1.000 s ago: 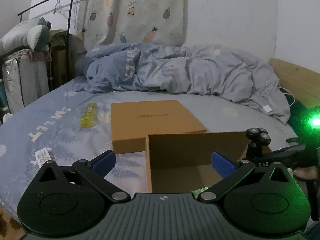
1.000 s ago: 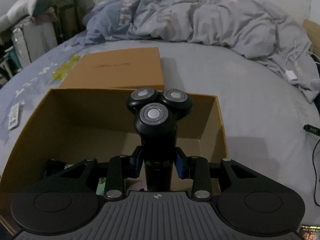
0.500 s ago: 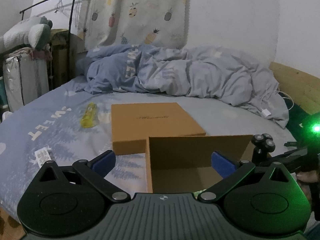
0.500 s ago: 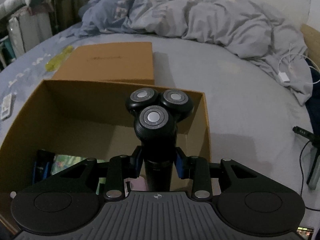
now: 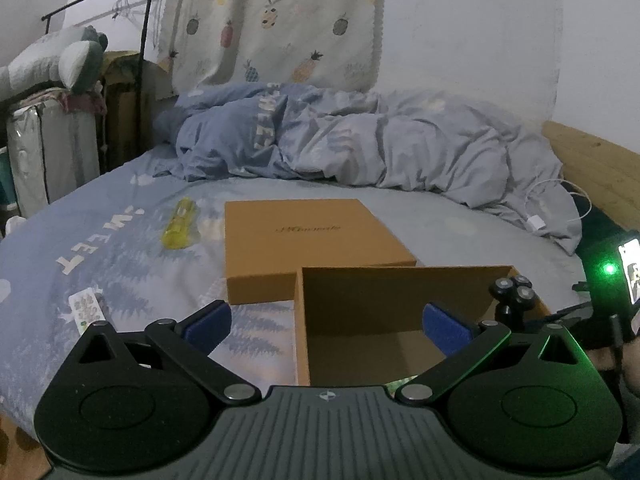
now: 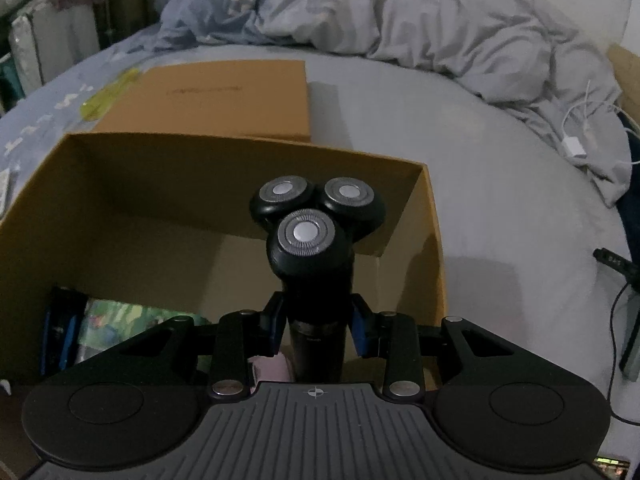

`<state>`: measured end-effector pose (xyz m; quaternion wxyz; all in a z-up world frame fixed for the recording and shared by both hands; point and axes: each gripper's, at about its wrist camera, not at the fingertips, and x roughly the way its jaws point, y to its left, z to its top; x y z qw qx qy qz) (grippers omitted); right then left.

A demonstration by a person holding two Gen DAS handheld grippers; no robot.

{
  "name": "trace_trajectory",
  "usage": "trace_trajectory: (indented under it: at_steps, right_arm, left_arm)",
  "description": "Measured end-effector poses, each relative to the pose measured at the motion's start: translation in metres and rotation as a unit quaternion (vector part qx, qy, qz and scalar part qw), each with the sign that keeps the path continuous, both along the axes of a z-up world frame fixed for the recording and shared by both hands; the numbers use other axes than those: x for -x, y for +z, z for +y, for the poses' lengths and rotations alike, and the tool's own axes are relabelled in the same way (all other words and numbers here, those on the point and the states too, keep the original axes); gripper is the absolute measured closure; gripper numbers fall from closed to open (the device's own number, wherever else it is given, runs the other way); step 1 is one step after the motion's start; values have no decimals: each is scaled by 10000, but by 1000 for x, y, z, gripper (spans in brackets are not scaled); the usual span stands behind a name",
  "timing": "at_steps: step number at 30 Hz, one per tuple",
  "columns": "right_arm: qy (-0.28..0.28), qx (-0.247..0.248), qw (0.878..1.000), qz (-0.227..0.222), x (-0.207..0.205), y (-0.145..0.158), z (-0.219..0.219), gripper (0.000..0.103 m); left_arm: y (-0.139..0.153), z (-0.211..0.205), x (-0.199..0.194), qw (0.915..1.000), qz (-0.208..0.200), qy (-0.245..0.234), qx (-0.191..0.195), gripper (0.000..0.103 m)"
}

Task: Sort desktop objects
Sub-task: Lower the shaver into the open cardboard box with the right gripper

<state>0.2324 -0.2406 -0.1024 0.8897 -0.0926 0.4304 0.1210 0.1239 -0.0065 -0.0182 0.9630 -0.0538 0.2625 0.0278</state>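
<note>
Right claw (image 6: pixel 316 330) clamped on the body of a black three-headed rotary electric shaver (image 6: pixel 316 240), blue pads pressing it from both sides, the round cutter heads standing up and forward beyond the fingertips. Held above the open brown cardboard box (image 6: pixel 224 184), heads near the box's right wall at about 3 o'clock of the opening. Inside the box, at 8 o'clock, a dark blue-edged object and a green printed packet (image 6: pixel 120 320), details too dim to tell. Beyond the box at 11 o'clock, touching its far wall, a flat closed brown cardboard box lid (image 6: pixel 216 96) lying on the pale blue bed sheet (image 6: pixel 500 208).

Left claw (image 5: pixel 326 326) wide open, holding nothing, blue pads (image 5: pixel 208 322) well apart, hovering at the near edge of the same open box (image 5: pixel 400 292). From this view, the shaver (image 5: pixel 514 294) visible at 3 o'clock by the box's right wall. At 10 o'clock on the sheet, a yellow translucent plastic bottle (image 5: pixel 180 226) lying flat; at 9 o'clock, a small white remote control (image 5: pixel 86 310). Rumpled grey-blue duvet (image 5: pixel 360 140) heaped at 12 o'clock; white charger and cable (image 5: pixel 536 222) at 2 o'clock.
</note>
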Motion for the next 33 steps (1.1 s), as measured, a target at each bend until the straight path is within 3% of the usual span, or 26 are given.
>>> trace_trajectory:
  at_steps: [23, 33]
  right_arm:
    - [-290, 375, 9948, 903, -47, -44, 21, 66]
    - [-350, 417, 9934, 1015, -52, -56, 19, 66]
  left_arm:
    - [-11, 8, -8, 9996, 227, 37, 150, 0]
    - [-12, 13, -9, 9994, 297, 88, 173, 0]
